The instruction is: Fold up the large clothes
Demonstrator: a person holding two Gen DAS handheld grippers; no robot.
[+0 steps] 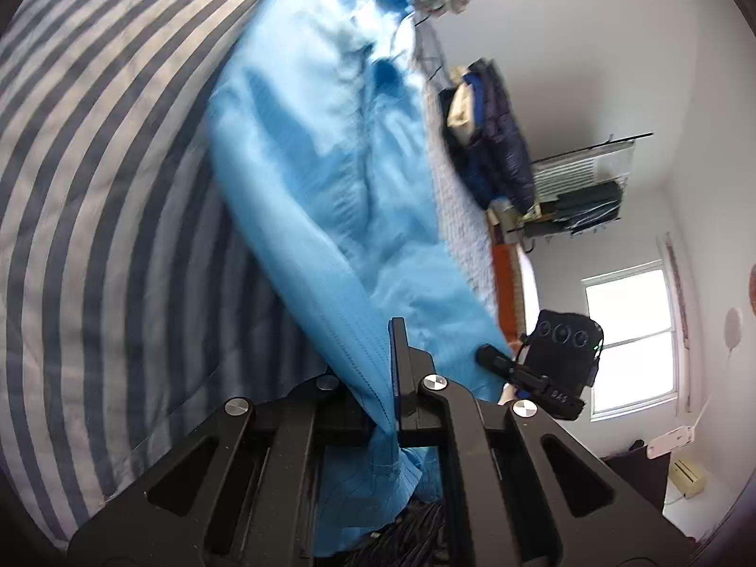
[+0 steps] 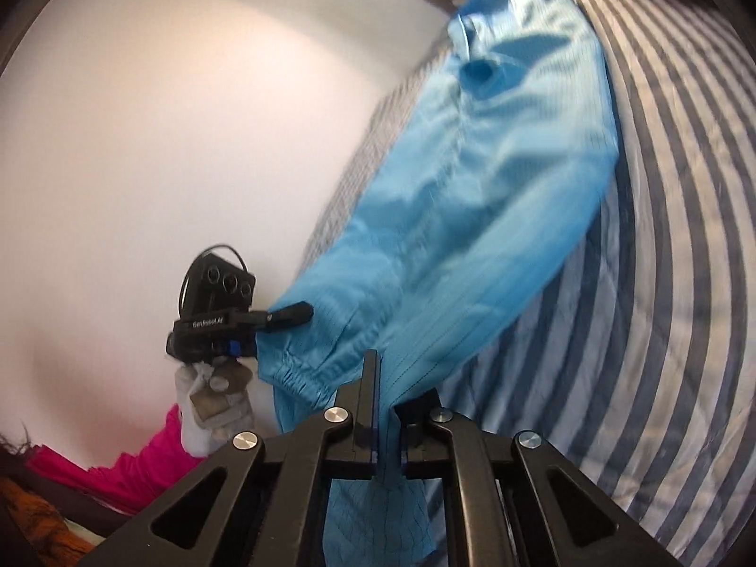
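The left gripper [image 1: 394, 418] has its jaws clamped on a light-blue garment [image 1: 330, 179]; the right gripper [image 2: 388, 444] pinches the same cloth beside an elastic cuff [image 2: 295, 378]; the garment stretches taut above the striped bedsheet [image 1: 94, 189]

A light blue garment [image 1: 330, 179] of thin, shiny, finely gridded cloth stretched from bottom centre to the top of both frames. It was wrinkled and partly raised. One gathered, elastic cuff [image 2: 295, 380] hung at lower left of the right wrist view.
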